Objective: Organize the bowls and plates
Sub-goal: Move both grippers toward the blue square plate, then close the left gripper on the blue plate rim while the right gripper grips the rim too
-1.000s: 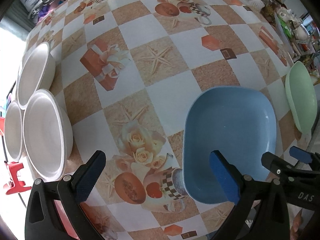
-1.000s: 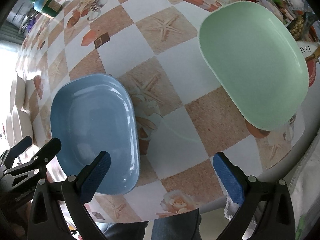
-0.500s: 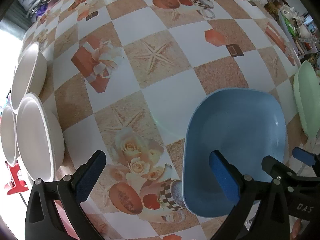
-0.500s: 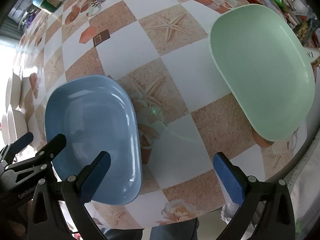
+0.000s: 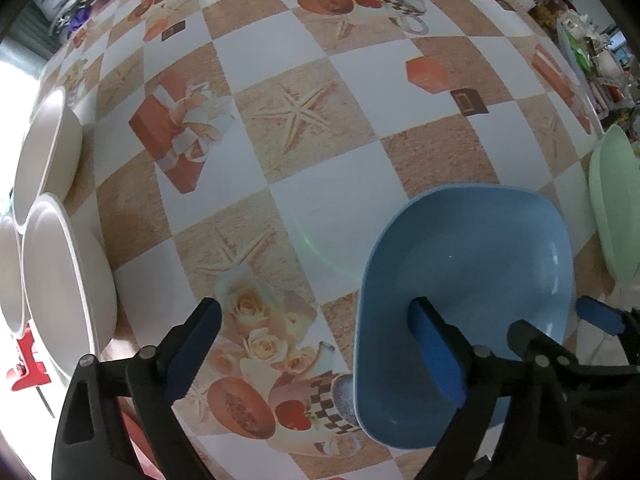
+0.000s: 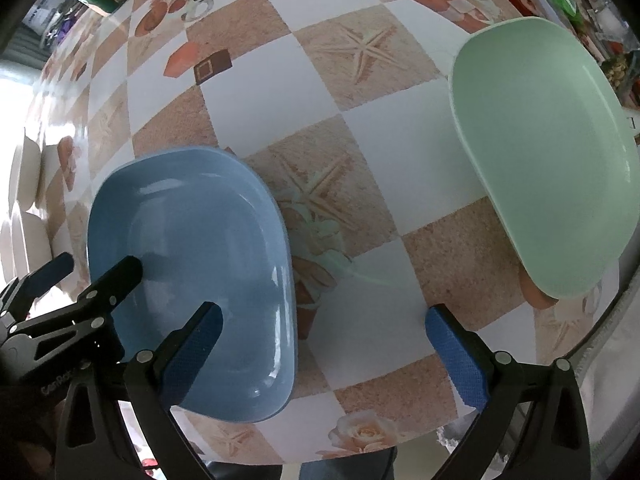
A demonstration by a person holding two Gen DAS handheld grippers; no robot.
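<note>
We've got the left gripper (image 5: 316,344) pointing straight down with its jaws wide and closing; the left rim of the blue plate (image 5: 468,280) sits between them, 1 pad over the plate's well, the other over the tablecloth (image 5: 332,80), and neither pad looks to be pressing yet. The right gripper (image 6: 324,340) is spread open too, holding nothing, straddling the blue plate's right rim. Further right lies the green plate (image 6: 548,152), well apart from the blue one; off at the left edge, 3 white bowls (image 5: 60,280) cluster together. We judge the blue plate light, stiff and glossy, so likely slick; the raised rim is the place to pinch, squarely, or it could skate on that smooth cloth. Stacking it with the green plate looks the sensible aim.
</note>
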